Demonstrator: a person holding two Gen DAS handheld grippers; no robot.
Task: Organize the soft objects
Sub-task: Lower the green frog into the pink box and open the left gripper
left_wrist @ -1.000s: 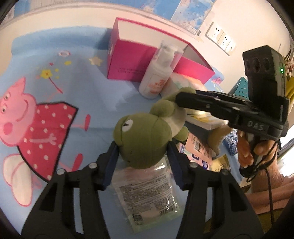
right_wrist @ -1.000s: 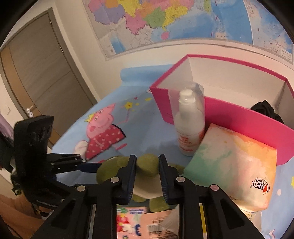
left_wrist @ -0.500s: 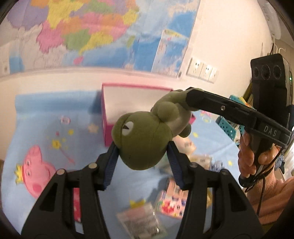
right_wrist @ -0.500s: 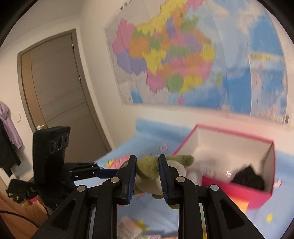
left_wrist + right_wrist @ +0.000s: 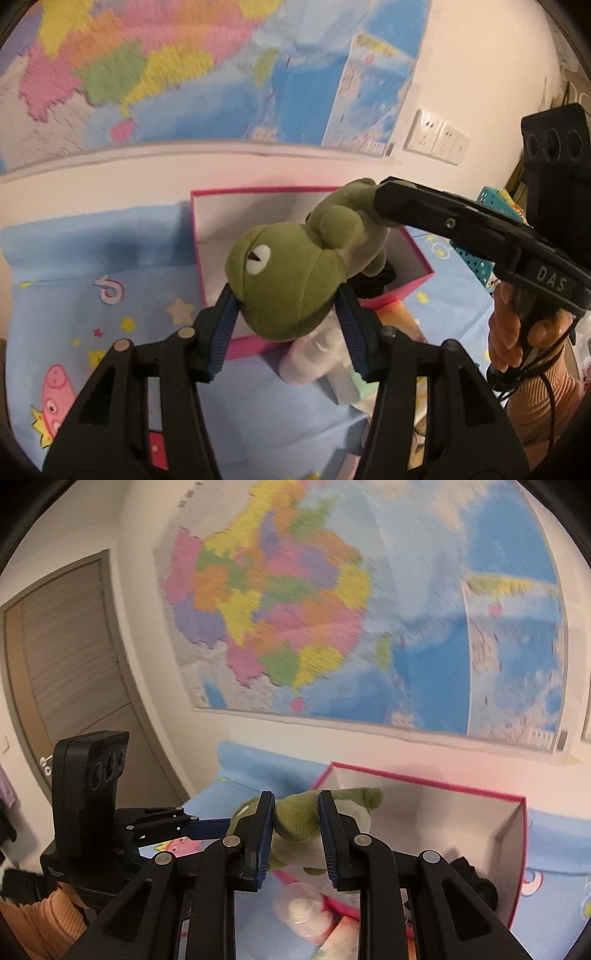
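A green plush frog (image 5: 291, 280) hangs in the air, held at both ends. My left gripper (image 5: 288, 325) is shut on its head. My right gripper (image 5: 295, 834) is shut on its leg (image 5: 295, 812); in the left wrist view that gripper (image 5: 380, 201) reaches in from the right. The frog is above the open pink box (image 5: 210, 273), which has a white inside (image 5: 424, 812) and a black soft item (image 5: 476, 882) in one corner.
A white bottle (image 5: 317, 358) lies below the frog beside the box, also in the right wrist view (image 5: 303, 912). A blue cartoon-print cloth (image 5: 92, 295) covers the table. A teal basket (image 5: 476, 258) stands at the right. A wall map (image 5: 332, 609) hangs behind.
Both grippers have lifted the frog from the table up over the pink box. The packets on the table have dropped out of view.
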